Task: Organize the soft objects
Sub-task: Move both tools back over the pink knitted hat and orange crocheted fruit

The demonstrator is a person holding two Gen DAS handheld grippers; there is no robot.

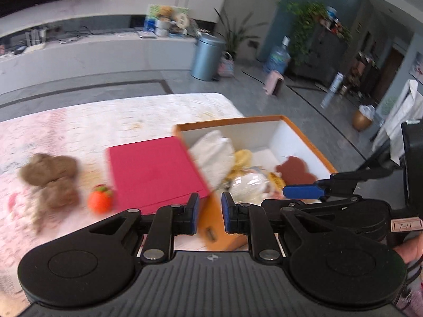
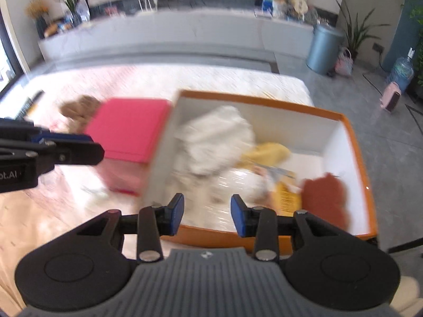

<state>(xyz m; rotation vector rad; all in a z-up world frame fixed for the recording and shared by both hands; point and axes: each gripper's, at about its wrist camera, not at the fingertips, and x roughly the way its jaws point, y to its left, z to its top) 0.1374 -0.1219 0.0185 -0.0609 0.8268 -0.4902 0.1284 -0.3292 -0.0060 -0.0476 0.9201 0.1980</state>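
Both the left hand-held gripper [image 1: 210, 212] and right hand-held gripper [image 2: 207, 215] hang narrowly parted and empty over the half-filled orange cardboard box [image 2: 357, 142], while the brown plush bear [image 1: 50, 177] and orange stuffed strawberry [image 1: 100, 199] lie unpacked on the bed [image 1: 79, 121].

Blue-grey bin [image 1: 208, 56] on the grey floor, leafy plant [image 1: 236, 33] just behind. Water jug [image 1: 276, 59] further right, pink stool [image 1: 273, 82] before it. Cluttered white counter [image 1: 105, 50]; blurred items there, possibly toys.

Black left claw [image 1: 210, 215], blue pads, ribbed grey housing, silver screws
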